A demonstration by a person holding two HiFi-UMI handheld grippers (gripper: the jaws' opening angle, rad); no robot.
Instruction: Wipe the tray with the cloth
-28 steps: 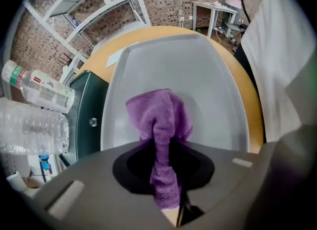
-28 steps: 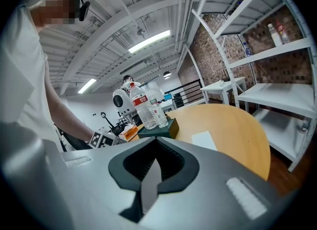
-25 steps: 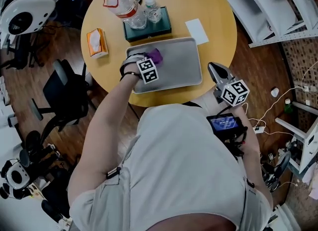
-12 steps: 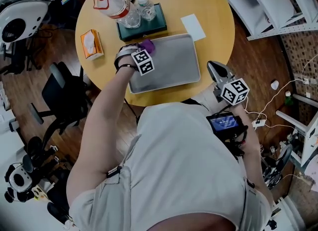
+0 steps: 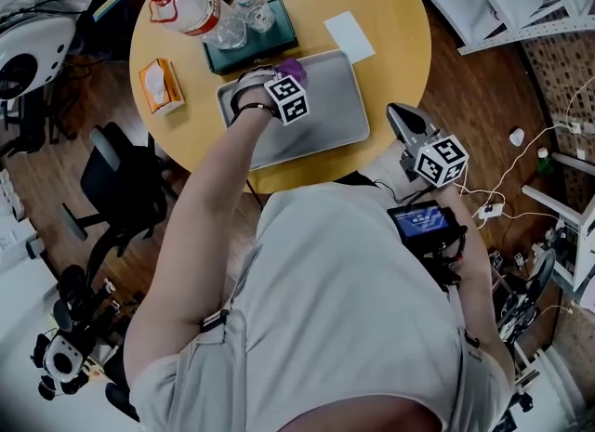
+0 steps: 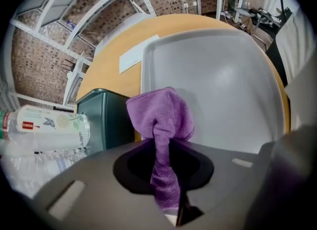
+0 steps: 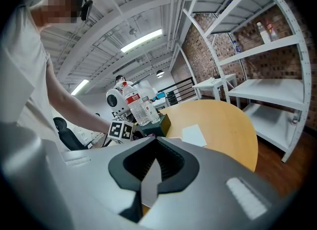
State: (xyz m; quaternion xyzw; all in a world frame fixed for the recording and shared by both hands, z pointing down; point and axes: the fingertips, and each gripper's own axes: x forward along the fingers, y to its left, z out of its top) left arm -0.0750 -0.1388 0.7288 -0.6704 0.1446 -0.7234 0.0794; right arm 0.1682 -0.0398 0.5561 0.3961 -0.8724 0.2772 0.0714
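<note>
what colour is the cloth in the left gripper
Purple. The cloth shows best in the left gripper view.

We reach our left arm [image 5: 206, 226] forward, the left gripper [image 5: 278, 80] with its fingers pinched on the cloth [image 6: 161, 117]. Our right gripper [image 5: 403, 118] hangs near our side, fingers together.

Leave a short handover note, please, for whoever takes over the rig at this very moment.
Left gripper: shut on the purple cloth, at the tray's far-left corner, beside the green box.
Right gripper: shut, empty, held off the round table's near edge, right of the tray.
Tray: flat on the table, nothing in it but the cloth.
Done: cloth is gripped and at the tray; how much is wiped cannot be told.
Left: sweep the cloth over the tray's surface, probably toward its near and right sides.
</note>
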